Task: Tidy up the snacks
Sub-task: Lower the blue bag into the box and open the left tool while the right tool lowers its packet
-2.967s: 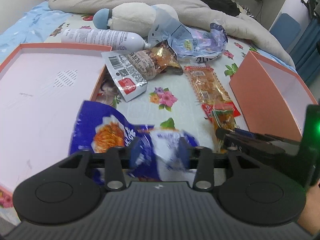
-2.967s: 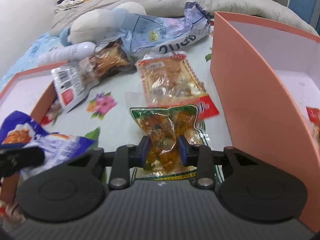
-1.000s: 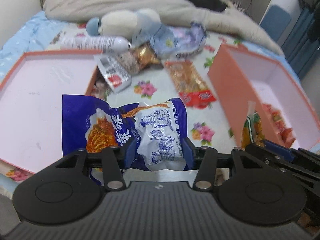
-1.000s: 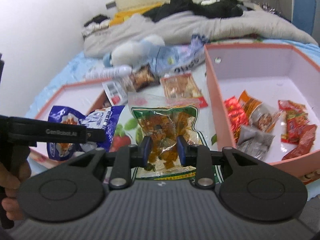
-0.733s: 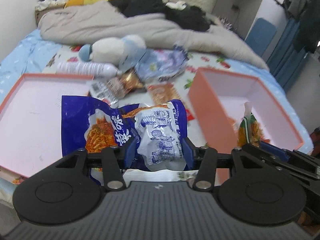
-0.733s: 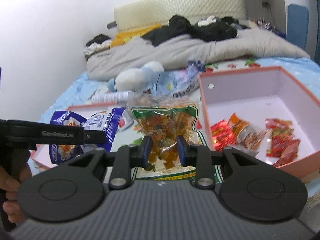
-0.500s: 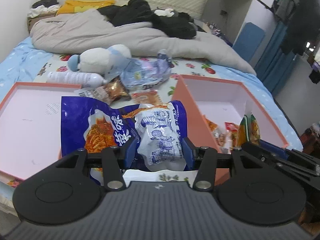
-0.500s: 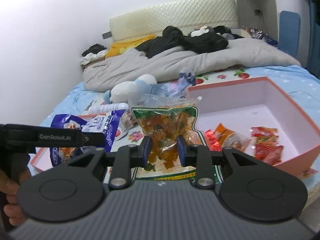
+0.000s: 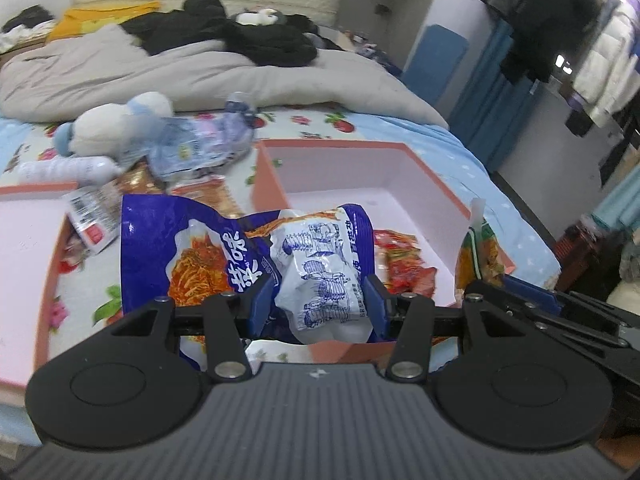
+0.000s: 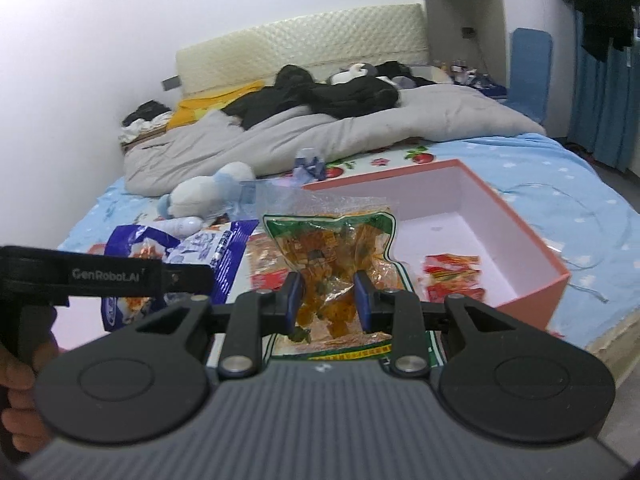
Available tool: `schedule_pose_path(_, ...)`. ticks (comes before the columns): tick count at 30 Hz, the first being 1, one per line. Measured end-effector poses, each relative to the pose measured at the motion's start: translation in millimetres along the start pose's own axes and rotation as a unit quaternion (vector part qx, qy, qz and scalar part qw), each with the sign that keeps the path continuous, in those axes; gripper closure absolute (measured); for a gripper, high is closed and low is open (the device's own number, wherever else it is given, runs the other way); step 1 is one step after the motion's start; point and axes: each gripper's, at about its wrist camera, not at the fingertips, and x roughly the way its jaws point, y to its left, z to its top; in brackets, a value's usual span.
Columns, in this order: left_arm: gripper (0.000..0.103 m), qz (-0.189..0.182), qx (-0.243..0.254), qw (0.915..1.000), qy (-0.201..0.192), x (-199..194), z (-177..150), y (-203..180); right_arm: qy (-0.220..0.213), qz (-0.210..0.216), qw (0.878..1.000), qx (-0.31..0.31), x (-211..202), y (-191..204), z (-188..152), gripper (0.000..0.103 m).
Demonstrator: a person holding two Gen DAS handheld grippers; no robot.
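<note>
My left gripper (image 9: pixel 318 304) is shut on a blue and white noodle snack bag (image 9: pixel 224 256) and holds it up in the air, in front of the near left wall of the pink box (image 9: pixel 272 184). My right gripper (image 10: pixel 328 300) is shut on a clear green-edged packet of orange snacks (image 10: pixel 332 252), also lifted above the bed. The pink box (image 10: pixel 516 216) holds several red and orange snack packets (image 10: pixel 452 276). The blue bag (image 10: pixel 192 248) shows at the left of the right wrist view, and the green packet (image 9: pixel 472 252) at the right of the left wrist view.
A pink box lid (image 9: pixel 24 240) lies at the left. Loose snack packets (image 9: pixel 96 212), a white bottle (image 9: pixel 64 168), a plush toy (image 9: pixel 116 124) and a crumpled blue bag (image 9: pixel 200 148) lie on the floral sheet. A grey duvet (image 10: pixel 320 136) fills the back.
Both grippers have risen from the sheet with their packets and drawn back and up, so the pink box and its contents have come into view below.
</note>
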Motion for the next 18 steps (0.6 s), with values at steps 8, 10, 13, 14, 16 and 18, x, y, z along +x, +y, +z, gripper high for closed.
schedule_pose_path(8,0.048,-0.016,0.024,0.9994,0.018,50,26,-27,0.01,-0.019,0.999,0.025,30,-34,11,0.071)
schedule_pose_path(10,0.048,-0.02,0.029,0.9991,0.023,65,33,-31,0.014,-0.022,0.999,0.029,39,-41,14,0.071)
schedule_pose_path(13,0.048,-0.027,0.028,0.9987,0.033,89,45,-36,0.019,-0.025,0.999,0.035,55,-54,19,0.071)
schedule_pose_path(14,0.048,-0.029,0.03,0.9985,0.035,98,49,-38,0.021,-0.026,0.999,0.035,61,-58,21,0.071)
schedule_pose_path(16,0.048,-0.029,0.035,0.9981,0.04,113,55,-42,0.026,-0.029,0.999,0.037,72,-66,23,0.071)
schedule_pose_path(18,0.048,-0.032,0.037,0.9977,0.046,129,61,-45,0.031,-0.032,0.998,0.041,83,-73,25,0.071)
